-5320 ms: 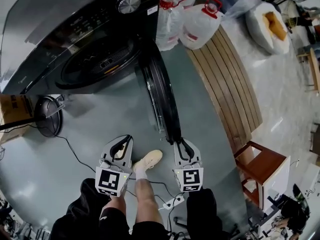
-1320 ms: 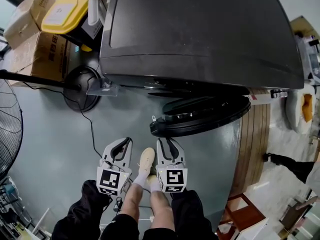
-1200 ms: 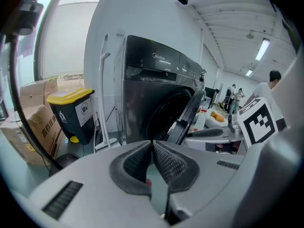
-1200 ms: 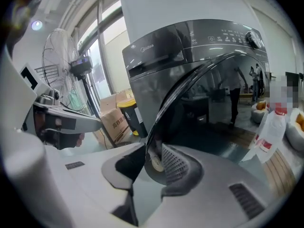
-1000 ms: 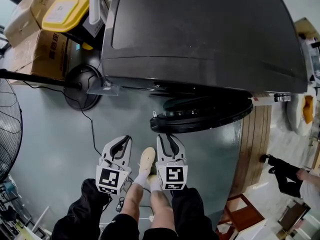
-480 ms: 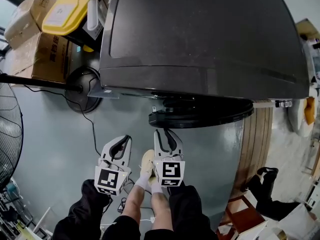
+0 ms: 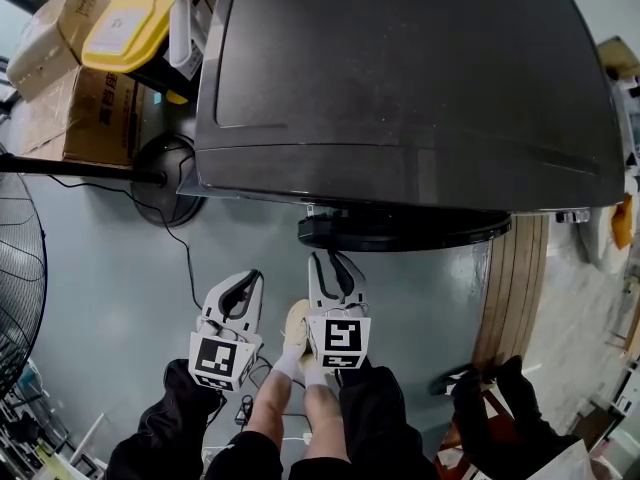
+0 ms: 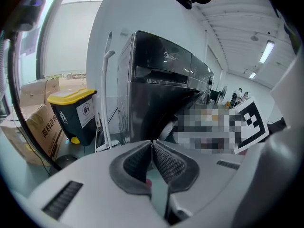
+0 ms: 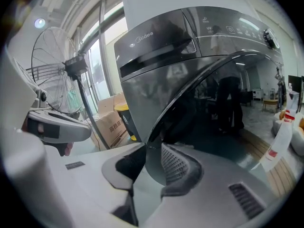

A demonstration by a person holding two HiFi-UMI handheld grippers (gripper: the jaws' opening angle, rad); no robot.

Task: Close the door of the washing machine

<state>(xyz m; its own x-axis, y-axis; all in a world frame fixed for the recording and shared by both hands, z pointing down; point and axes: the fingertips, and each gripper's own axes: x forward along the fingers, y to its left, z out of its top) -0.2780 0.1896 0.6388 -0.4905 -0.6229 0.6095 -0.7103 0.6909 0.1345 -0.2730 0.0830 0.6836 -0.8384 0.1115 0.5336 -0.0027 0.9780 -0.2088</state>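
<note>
We look down on the dark washing machine (image 7: 400, 78), which fills the upper frame. Its round door (image 7: 400, 230) sits at the machine's 6 o'clock, ajar and close to the front. Our right gripper (image 7: 333, 268) clamps the door's rim at about 7 o'clock. At its 9 o'clock, our left gripper (image 7: 240, 286) hangs with jaws pressed together, holding nothing.
</note>
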